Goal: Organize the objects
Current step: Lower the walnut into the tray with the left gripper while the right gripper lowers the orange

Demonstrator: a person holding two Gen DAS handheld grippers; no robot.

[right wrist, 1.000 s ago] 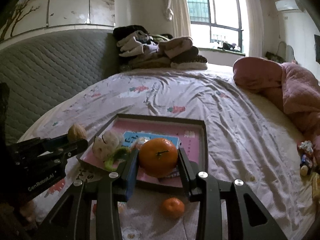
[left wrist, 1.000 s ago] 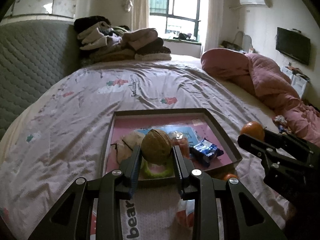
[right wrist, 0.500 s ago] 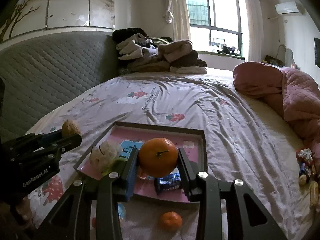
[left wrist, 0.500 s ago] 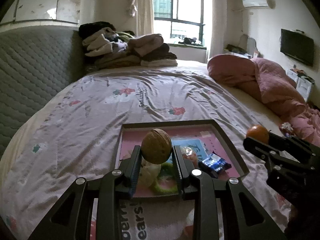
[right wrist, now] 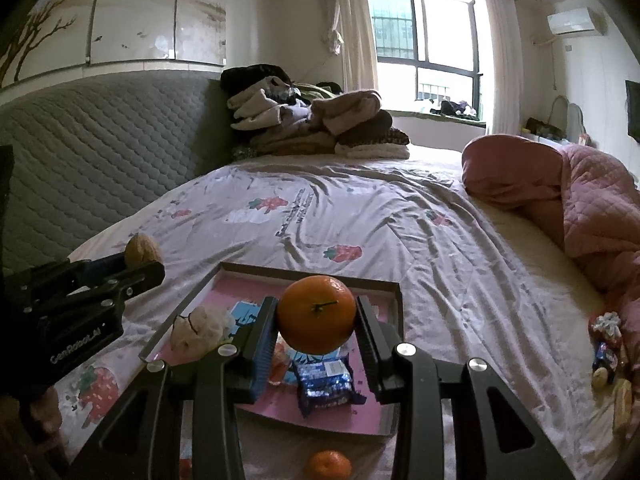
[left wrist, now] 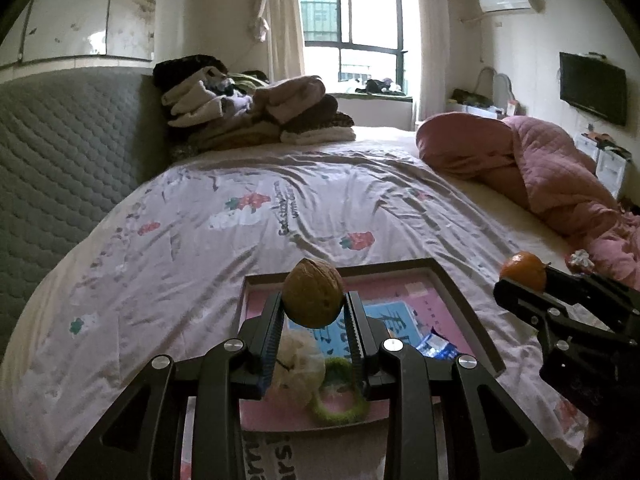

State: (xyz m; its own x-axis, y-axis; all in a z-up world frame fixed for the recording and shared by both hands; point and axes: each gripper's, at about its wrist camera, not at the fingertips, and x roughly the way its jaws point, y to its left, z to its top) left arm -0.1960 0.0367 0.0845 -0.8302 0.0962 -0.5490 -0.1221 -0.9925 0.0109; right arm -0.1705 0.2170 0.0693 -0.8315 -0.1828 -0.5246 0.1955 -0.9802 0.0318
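My left gripper (left wrist: 313, 308) is shut on a brown walnut (left wrist: 313, 293) and holds it in the air over the near part of a pink-lined tray (left wrist: 464, 300) on the bed. My right gripper (right wrist: 316, 318) is shut on an orange tangerine (right wrist: 316, 314), also above the tray (right wrist: 394, 292). In the tray lie a white fluffy ball (left wrist: 298, 364), a green ring (left wrist: 340, 408) and a blue snack packet (right wrist: 326, 382). The right gripper shows at the right in the left wrist view (left wrist: 520, 284); the left gripper shows at the left in the right wrist view (right wrist: 140, 264).
A second tangerine (right wrist: 328, 465) lies on the sheet in front of the tray. Small wrapped snacks (right wrist: 606, 344) sit at the right by the pink quilt (right wrist: 580, 192). Folded clothes (left wrist: 256, 112) are piled at the far end. A grey padded headboard (left wrist: 60, 152) runs along the left.
Both grippers have risen and drawn back from the tray while keeping hold of the walnut and the tangerine; the tray now sits lower and nearer in both views.
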